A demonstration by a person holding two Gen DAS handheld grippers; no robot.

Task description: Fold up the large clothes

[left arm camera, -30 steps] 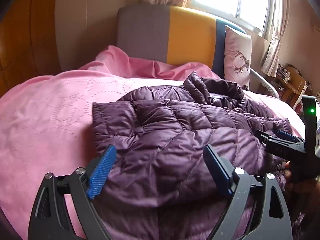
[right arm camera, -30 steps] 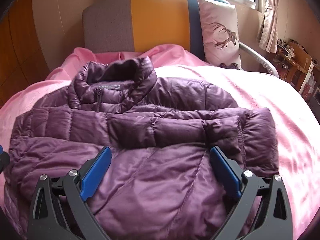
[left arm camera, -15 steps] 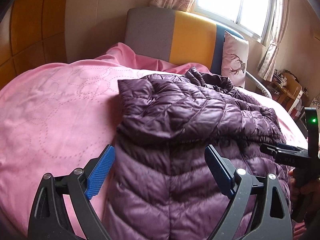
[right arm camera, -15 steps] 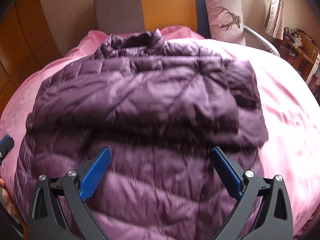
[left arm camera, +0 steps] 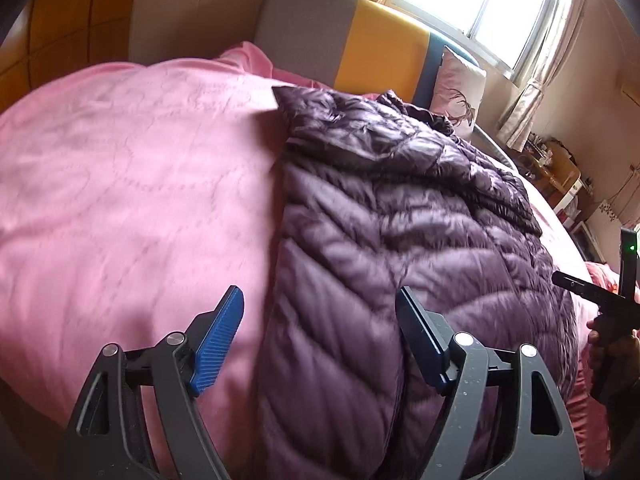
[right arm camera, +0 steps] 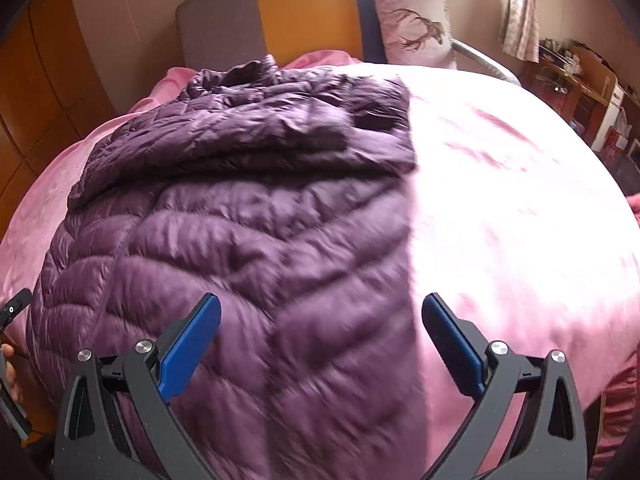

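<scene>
A purple quilted down jacket (left arm camera: 400, 240) lies on a pink bedspread (left arm camera: 132, 184), sleeves folded across its upper part, collar toward the headboard. My left gripper (left arm camera: 320, 320) is open and empty above the jacket's lower left edge. My right gripper (right arm camera: 320, 328) is open and empty above the jacket's (right arm camera: 248, 220) lower right edge, one finger over the jacket, the other over the bedspread (right arm camera: 500, 200). The right gripper also shows at the right edge of the left wrist view (left arm camera: 592, 300).
A grey, yellow and blue headboard (left arm camera: 340, 40) stands at the far end with a deer-print pillow (right arm camera: 412, 28). A window with curtains (left arm camera: 480, 4) is behind. Cluttered furniture (right arm camera: 584, 84) stands beside the bed on the right.
Both grippers have drawn back and risen from the jacket toward the foot of the bed. More of the jacket's lower half and the bedspread now shows. Both stay open.
</scene>
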